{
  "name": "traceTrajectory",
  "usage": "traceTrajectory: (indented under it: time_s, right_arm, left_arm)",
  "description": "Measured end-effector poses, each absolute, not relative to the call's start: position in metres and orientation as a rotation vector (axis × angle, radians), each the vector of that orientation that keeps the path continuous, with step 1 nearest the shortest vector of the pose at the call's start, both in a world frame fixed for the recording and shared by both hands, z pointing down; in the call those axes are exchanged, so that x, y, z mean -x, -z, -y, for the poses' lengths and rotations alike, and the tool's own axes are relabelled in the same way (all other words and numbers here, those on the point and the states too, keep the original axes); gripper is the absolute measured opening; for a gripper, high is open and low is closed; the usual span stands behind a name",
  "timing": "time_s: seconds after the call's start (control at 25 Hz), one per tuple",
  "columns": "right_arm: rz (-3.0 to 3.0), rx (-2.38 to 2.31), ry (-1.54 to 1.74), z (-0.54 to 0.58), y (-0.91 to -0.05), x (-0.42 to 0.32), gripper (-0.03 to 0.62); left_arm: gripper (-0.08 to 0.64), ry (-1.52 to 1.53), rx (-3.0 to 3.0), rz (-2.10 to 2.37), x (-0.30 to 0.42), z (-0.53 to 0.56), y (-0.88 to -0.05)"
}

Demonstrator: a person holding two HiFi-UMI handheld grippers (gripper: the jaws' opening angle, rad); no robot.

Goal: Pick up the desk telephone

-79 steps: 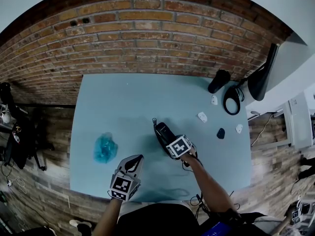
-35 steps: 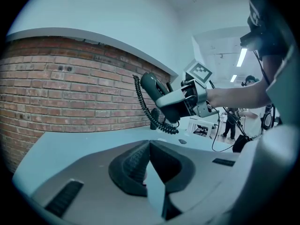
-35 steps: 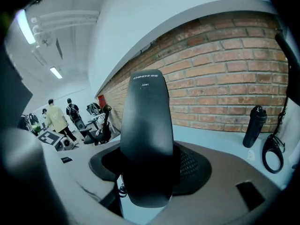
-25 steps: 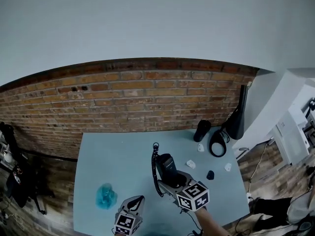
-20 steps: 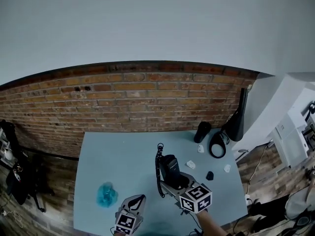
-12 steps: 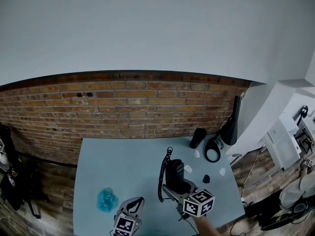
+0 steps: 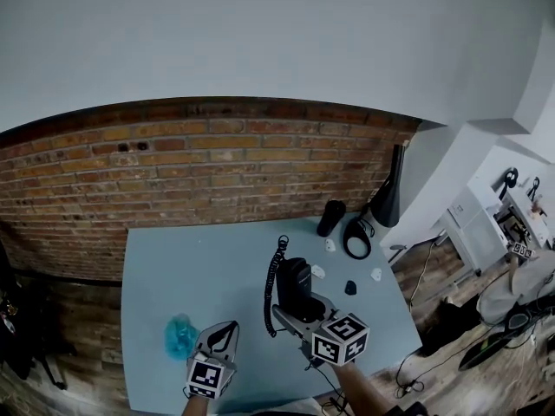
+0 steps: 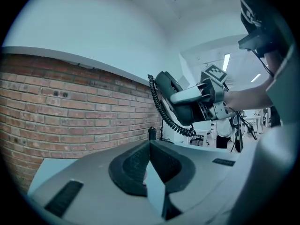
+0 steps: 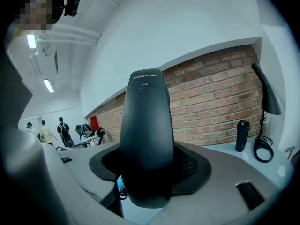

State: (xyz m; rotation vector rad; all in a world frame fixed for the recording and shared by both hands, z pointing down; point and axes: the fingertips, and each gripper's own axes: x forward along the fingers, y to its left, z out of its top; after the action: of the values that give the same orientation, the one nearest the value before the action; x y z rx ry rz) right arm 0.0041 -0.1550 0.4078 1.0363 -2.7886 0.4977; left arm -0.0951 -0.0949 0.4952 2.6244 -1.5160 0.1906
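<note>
My right gripper is shut on the black desk telephone handset and holds it up above the light blue table. Its coiled cord hangs down at the left of it. In the right gripper view the handset stands upright between the jaws. The left gripper view shows the handset and cord in the air, with the right gripper clamped on the handset. My left gripper hovers low at the table's near edge, shut and empty.
A crumpled teal bag lies left of the left gripper. At the table's far right stand a black bottle, a black headset ring and a black lamp. Small white and dark items lie nearby. A brick wall backs the table.
The right gripper has lifted the handset off the table and turned it more upright. The head view has tilted up and shifted. The left gripper has stayed low.
</note>
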Motion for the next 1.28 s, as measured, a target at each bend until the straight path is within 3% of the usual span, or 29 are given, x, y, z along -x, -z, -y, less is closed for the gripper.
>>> traceTrajectory:
  time_s: [0.64, 1.28]
  right_arm:
    - [2.859, -1.028, -0.352, 0.157, -0.399, -0.003, 0.265]
    - [2.838, -0.99, -0.421, 0.136, -0.465, 0.02, 0.265]
  left_arm:
    - [0.003, -0.146, -2.641, 1.556, 0.091, 0.106, -0.488]
    - [0.003, -0.254, -2.643, 1.514, 0.106, 0.094, -0.508]
